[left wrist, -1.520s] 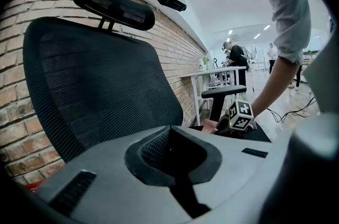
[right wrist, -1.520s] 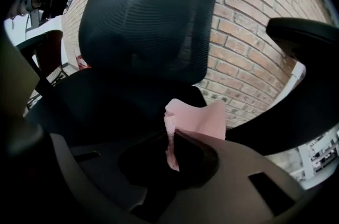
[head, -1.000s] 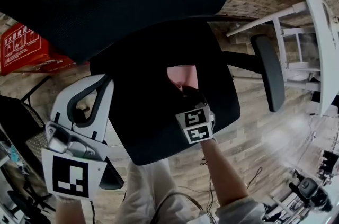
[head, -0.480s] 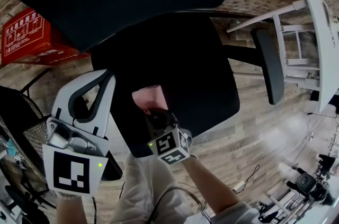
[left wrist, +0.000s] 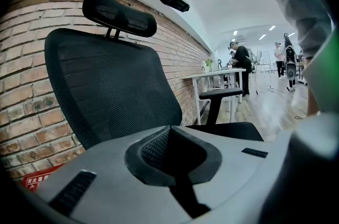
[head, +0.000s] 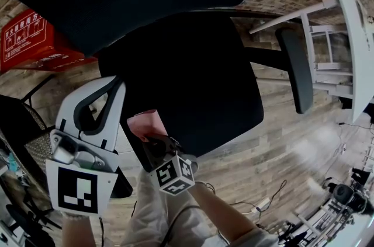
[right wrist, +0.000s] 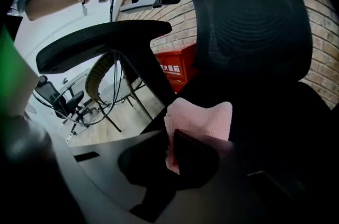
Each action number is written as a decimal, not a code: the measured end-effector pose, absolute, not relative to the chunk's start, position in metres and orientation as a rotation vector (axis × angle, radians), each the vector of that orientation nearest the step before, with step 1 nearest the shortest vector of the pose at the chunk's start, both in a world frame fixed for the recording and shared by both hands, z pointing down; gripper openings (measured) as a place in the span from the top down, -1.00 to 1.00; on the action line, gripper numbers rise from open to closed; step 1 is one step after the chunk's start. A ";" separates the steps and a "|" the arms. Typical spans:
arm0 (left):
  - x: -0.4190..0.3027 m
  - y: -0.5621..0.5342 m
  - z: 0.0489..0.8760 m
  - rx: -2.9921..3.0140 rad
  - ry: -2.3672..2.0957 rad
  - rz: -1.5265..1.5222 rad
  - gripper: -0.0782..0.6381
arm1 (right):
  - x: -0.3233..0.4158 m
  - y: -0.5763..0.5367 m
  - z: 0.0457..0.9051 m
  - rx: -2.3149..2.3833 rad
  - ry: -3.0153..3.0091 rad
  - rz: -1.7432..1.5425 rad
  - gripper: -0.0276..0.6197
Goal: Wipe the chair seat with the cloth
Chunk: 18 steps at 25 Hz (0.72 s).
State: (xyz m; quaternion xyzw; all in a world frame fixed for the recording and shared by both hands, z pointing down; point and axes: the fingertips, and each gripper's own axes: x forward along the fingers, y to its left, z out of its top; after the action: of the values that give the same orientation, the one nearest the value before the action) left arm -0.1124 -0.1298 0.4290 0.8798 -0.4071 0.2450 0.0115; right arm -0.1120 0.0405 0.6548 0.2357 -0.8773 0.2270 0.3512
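The right gripper (head: pixel 153 146) is clamping the pink cloth (head: pixel 145 123) between its jaws, pinching one bunched edge while the rest is fanning out ahead of the tips. The cloth is lying on the black seat (head: pixel 193 76) at its front corner on the person's left, right at the rim and close to the black armrest (right wrist: pixel 100 43) on that side.

The left gripper (head: pixel 108 94) is hovering above that armrest with its jaws together and nothing between them. It is touching no part of the chair, so nothing is steadying it.

Several risks are showing from here:
- **Running off the seat:** the cloth is sitting so near the rim that a stroke toward the person would likely carry it over the edge, leaving most of the seat unwiped.
- **Losing the cloth:** only a small part is being pinched, so the rough seat fabric may drag it out of the jaws under firm pressure.
- **Poor contact:** a bunched cloth is probably wiping only a narrow strip, so the dark jaw tips may scrape the seat.
- **Chair shifting:** with no hold on it, the chair may turn or roll under a sideways push.
- **Collision:** a wide sweep leftward risks knocking the armrest post (right wrist: pixel 145 77).
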 end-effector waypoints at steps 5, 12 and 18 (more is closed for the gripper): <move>-0.106 -0.128 0.431 2.757 -1.248 0.778 0.73 | -0.097 0.033 0.658 0.646 -2.254 0.563 0.74; -0.090 -0.125 0.432 2.770 -1.211 0.779 0.73 | -0.037 0.011 0.669 0.802 -2.168 0.560 0.74; -0.075 -0.123 0.435 2.777 -1.172 0.791 0.73 | 0.048 -0.020 0.677 1.029 -2.038 0.559 0.74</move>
State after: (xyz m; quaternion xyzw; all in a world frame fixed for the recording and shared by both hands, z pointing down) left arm -0.0751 -0.1233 0.4355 0.8911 -0.3761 0.2538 0.0126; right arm 0.0483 -0.0200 0.6768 0.4040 -0.8002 0.2195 0.3851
